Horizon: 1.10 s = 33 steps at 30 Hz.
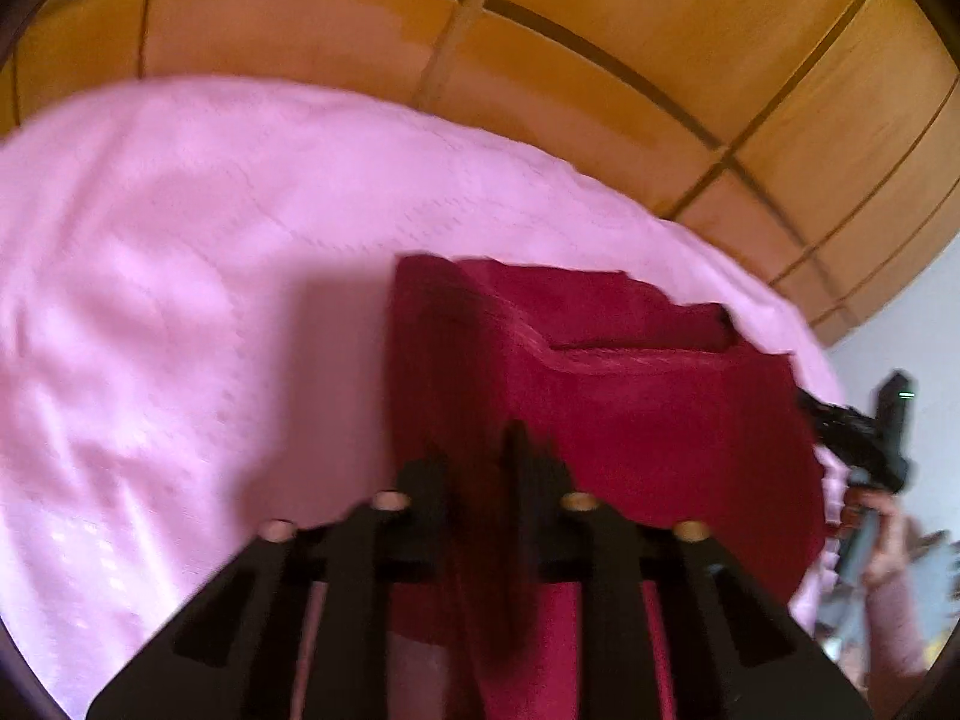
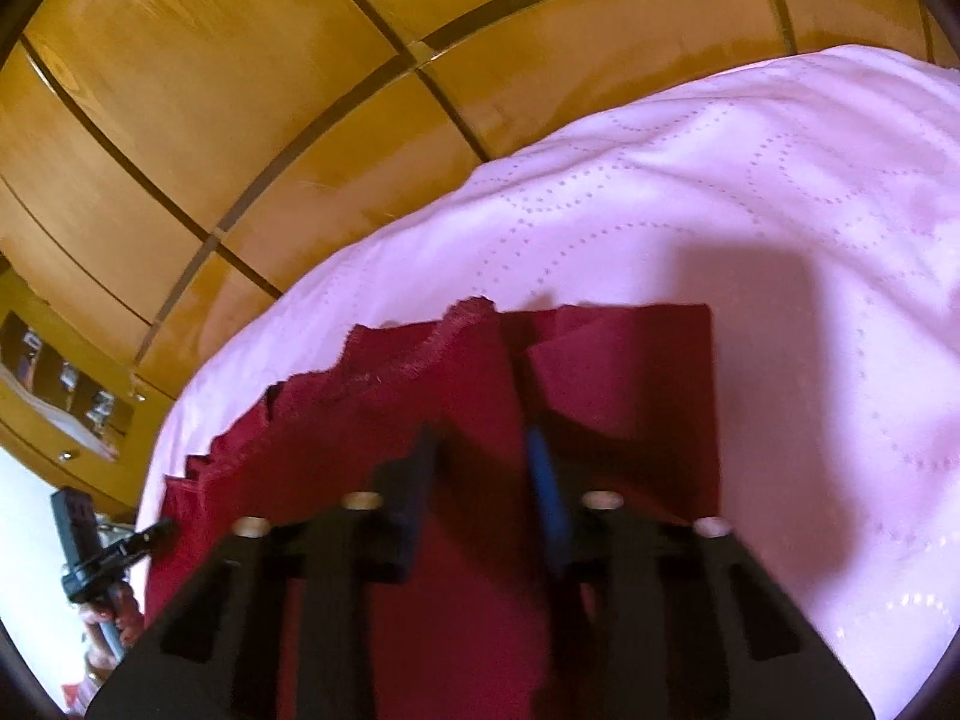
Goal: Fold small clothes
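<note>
A dark red garment (image 1: 630, 396) hangs stretched between my two grippers above a pink quilted bedspread (image 1: 180, 300). My left gripper (image 1: 480, 456) is shut on one edge of the garment, the cloth running between its fingers. In the right wrist view the garment (image 2: 624, 372) has a scalloped far edge, and my right gripper (image 2: 480, 450) is shut on its other edge. The right gripper also shows at the right edge of the left wrist view (image 1: 840, 420). The left gripper shows at the lower left of the right wrist view (image 2: 150, 537).
A wooden panelled wardrobe (image 1: 540, 60) stands behind the bed, also in the right wrist view (image 2: 240, 120). The pink bedspread (image 2: 810, 240) spreads wide around the garment. A shelf with small items (image 2: 60, 396) sits at far left.
</note>
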Available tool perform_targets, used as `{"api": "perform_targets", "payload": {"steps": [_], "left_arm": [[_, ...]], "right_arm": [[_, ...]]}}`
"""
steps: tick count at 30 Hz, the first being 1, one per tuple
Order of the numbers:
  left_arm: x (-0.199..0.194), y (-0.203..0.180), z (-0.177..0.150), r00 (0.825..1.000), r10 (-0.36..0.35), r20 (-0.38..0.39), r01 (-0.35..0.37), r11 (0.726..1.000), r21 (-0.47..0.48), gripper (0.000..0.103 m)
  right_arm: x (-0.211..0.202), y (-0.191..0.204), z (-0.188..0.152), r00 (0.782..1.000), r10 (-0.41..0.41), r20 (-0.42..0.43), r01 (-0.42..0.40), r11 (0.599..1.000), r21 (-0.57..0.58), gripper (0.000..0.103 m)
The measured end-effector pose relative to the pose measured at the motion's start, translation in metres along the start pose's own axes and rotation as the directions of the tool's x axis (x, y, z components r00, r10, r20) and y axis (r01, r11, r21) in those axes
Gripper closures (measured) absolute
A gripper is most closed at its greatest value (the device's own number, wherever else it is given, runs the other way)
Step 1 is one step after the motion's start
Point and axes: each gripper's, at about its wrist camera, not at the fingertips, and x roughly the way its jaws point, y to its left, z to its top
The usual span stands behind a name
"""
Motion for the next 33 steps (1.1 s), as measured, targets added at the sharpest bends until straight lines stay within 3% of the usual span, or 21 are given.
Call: {"api": "perform_targets", "payload": {"steps": [2,6,9,10,11,12,15,16,17,18,22,25,33], "left_arm": [[-0.008,-0.006,0.001,0.999,0.018,0.036,-0.018,1.0,0.011,0.094],[-0.024,-0.025,0.001,0.993,0.043,0.109,-0.055,0.993,0.103,0.095],[-0.026,-0.035,0.001,0.992,0.035,0.12,-0.053,0.987,0.15,0.095],[-0.024,-0.034,0.003,0.993,0.027,0.118,-0.043,0.989,0.143,0.095],[-0.023,-0.031,0.004,0.994,0.018,0.11,-0.032,0.991,0.131,0.095],[-0.021,-0.028,0.005,0.995,0.01,0.1,-0.021,0.994,0.112,0.095],[-0.011,-0.02,0.005,0.998,-0.002,0.067,-0.003,0.998,0.069,0.094],[-0.007,-0.018,0.004,0.998,0.004,0.057,-0.007,0.999,0.052,0.094],[-0.006,-0.017,0.003,0.998,0.001,0.055,-0.004,0.999,0.043,0.095],[-0.009,-0.017,0.004,0.998,-0.011,0.067,0.009,0.999,0.032,0.096],[-0.033,-0.025,0.012,0.985,-0.06,0.163,0.057,0.998,0.019,0.097],[-0.032,-0.032,0.025,0.979,-0.045,0.197,0.04,0.999,0.032,0.097],[0.045,-0.023,0.017,0.989,0.123,0.08,-0.126,0.992,0.029,0.096]], "right_arm": [[-0.007,0.004,-0.005,0.999,-0.038,0.001,0.038,0.999,-0.025,0.094],[-0.019,0.017,-0.015,0.997,-0.073,0.026,0.076,0.988,-0.132,0.094],[-0.019,0.021,-0.018,0.998,-0.064,0.025,0.067,0.979,-0.191,0.093],[-0.017,0.021,-0.018,0.998,-0.064,0.022,0.068,0.978,-0.197,0.085],[-0.014,0.019,-0.016,0.998,-0.065,0.015,0.066,0.979,-0.193,0.068],[-0.011,0.017,-0.015,0.998,-0.062,0.009,0.063,0.982,-0.178,0.063],[0.004,0.01,-0.01,0.998,-0.05,-0.025,0.047,0.992,-0.12,0.062],[0.009,0.009,-0.01,0.998,-0.051,-0.038,0.047,0.993,-0.11,0.065],[0.012,0.009,-0.01,0.997,-0.055,-0.049,0.049,0.993,-0.107,0.091],[0.012,0.011,-0.011,0.997,-0.06,-0.054,0.054,0.992,-0.111,0.098],[-0.032,0.01,-0.006,0.997,-0.036,0.074,0.039,0.998,-0.045,0.098],[-0.053,-0.001,-0.003,0.989,-0.06,0.134,0.063,0.998,-0.017,0.098],[-0.014,-0.02,-0.014,0.987,-0.132,0.093,0.134,0.991,-0.013,0.098]]}}
